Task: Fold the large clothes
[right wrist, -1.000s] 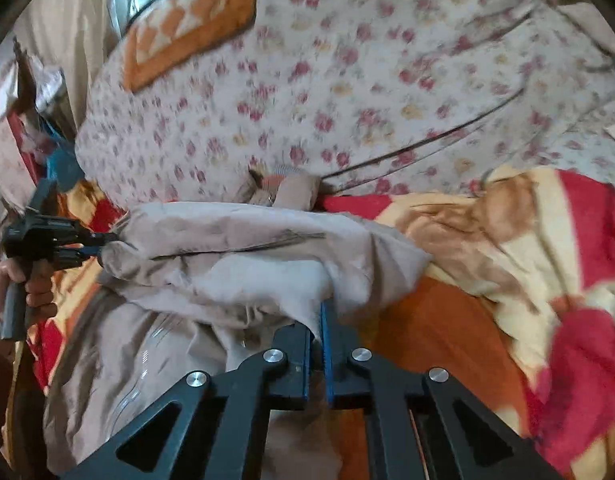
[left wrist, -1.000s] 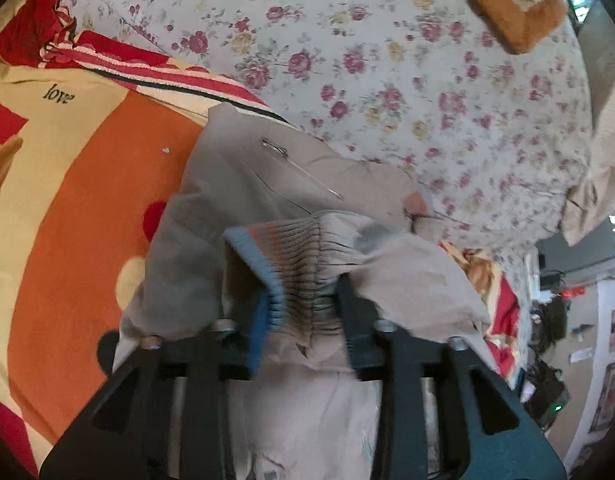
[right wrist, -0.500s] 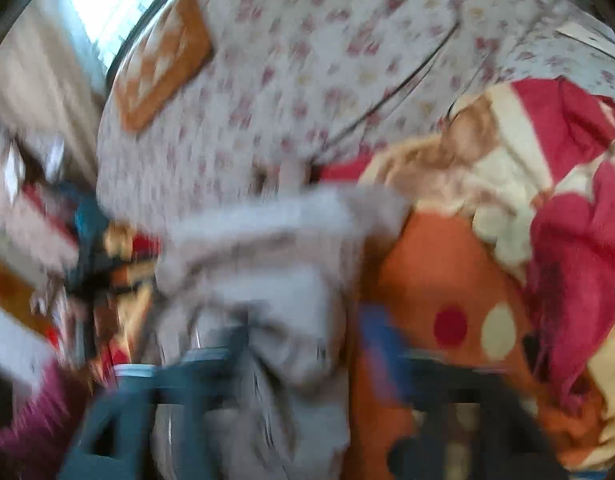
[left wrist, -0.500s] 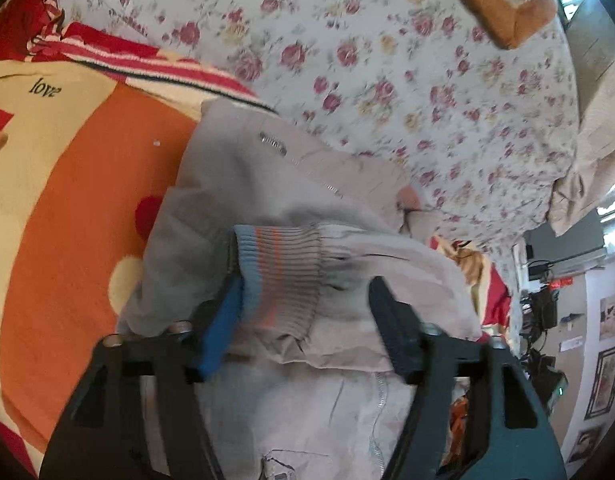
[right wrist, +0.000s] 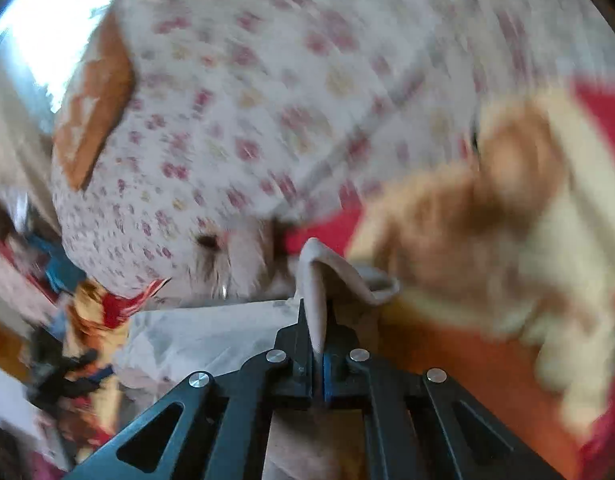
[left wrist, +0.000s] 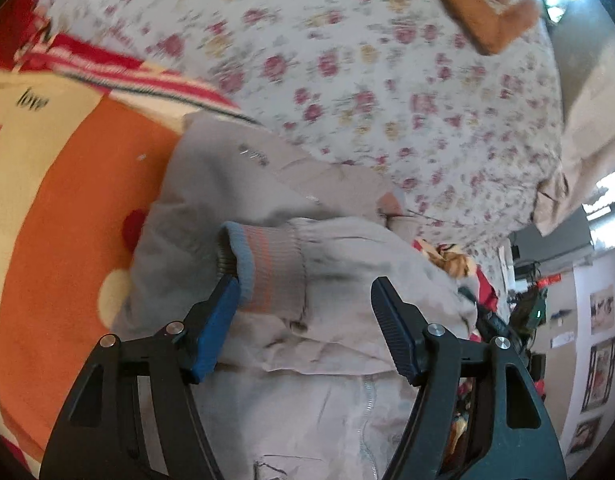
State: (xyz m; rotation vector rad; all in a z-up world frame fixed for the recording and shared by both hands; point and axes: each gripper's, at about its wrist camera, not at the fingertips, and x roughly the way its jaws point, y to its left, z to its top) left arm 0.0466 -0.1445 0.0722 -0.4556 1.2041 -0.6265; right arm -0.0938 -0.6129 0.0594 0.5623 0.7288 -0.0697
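Left gripper (left wrist: 305, 322) – black skeletal frame with cut-out slots, silver round screws at the knuckles, blue ribbed pads (left wrist: 213, 334) inside. Right gripper (right wrist: 318, 344) looked the same – black, silver screws, blue pad.

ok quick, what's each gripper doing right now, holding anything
left gripper: open, fingers apart either side of the striped cuff, not pinching it.
right gripper: just closed, shut on a fold of the beige jacket.

Floral quilt (left wrist: 347, 80) heaped behind; orange cartoon blanket (left wrist: 67, 208) underneath; framed pictures (left wrist: 597, 372) on wall.
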